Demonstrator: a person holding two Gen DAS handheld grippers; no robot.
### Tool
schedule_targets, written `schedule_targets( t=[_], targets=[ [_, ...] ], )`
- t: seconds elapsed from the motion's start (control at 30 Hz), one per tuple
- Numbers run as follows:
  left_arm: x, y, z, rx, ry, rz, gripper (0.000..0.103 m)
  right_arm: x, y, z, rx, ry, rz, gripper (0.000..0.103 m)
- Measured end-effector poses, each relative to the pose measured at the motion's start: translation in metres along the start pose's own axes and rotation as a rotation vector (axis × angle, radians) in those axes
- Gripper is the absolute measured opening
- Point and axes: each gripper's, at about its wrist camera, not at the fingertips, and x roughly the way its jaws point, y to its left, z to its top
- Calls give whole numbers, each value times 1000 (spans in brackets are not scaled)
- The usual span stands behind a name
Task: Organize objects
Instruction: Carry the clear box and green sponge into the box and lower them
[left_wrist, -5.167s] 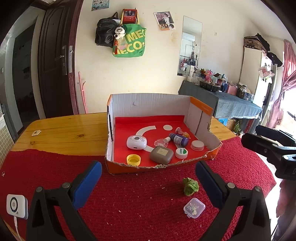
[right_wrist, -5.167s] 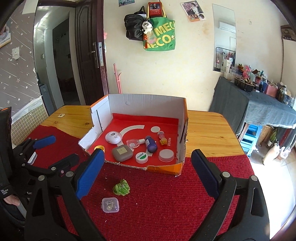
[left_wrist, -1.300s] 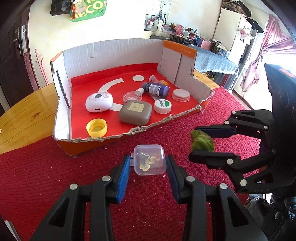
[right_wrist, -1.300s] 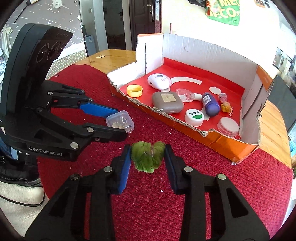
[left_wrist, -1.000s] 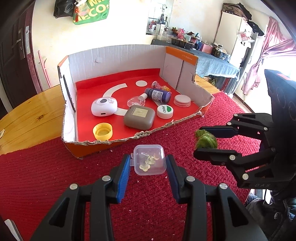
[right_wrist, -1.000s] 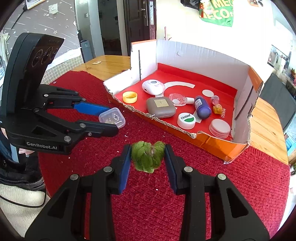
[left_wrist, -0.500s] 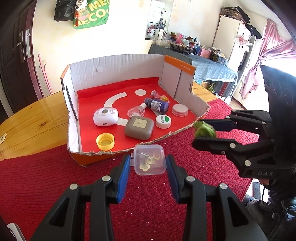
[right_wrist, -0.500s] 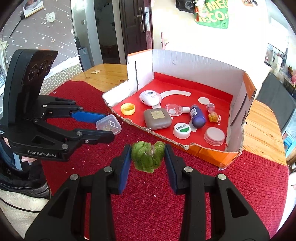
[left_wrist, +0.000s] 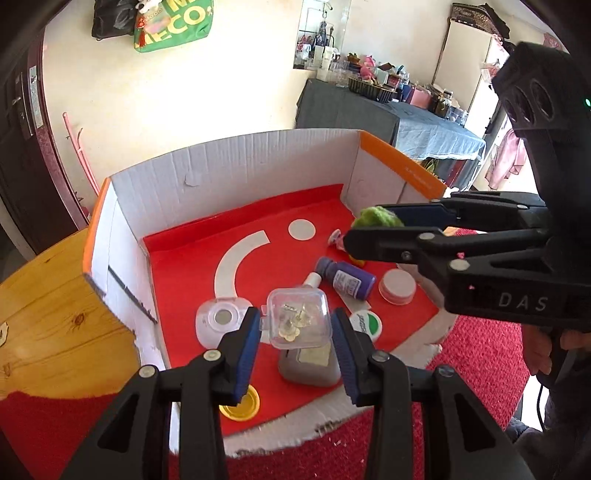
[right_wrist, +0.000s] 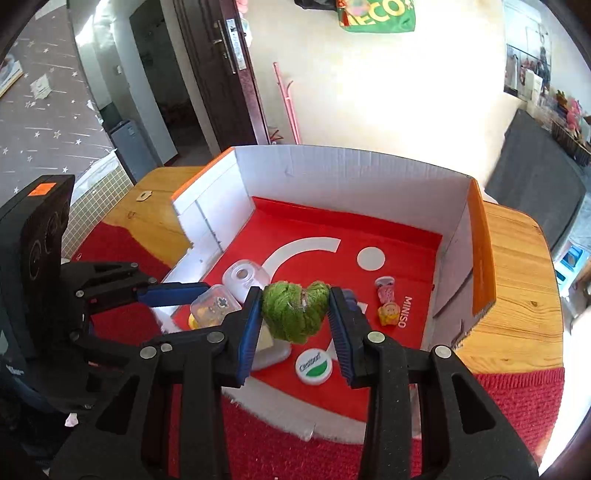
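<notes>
the left gripper (left_wrist: 295, 334) is clenched on the clear case (left_wrist: 297, 318) and the right gripper (right_wrist: 295, 325) on the green ball (right_wrist: 294, 310), and both loads have been carried up off the red mat and forward, so that they are now held over the box (left_wrist: 236, 162), above the items lying on its red floor. the transfer is judged nearly done, with only lowering and release left. five seconds earlier both grippers were wide apart and empty, and case and ball were lying on the mat in front of the box.
</notes>
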Motion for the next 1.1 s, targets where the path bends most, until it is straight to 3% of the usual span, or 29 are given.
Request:
schedule_targets(
  t=[0.23,0.57,0.87,1.1],
  targets=[
    [41,23,29,-61,83,-12,41,54,-37,34,120,129,3,34],
    [85,44,40,-115,176,18,41,110,-52,50,131,266,-73,34],
    [95,49,38,-129,203,38,41,126,-48,45,86,337,-104,35],
    [94,45,36,-126,196,53,41,120,-46,39,62,344,-134,35]
  ],
)
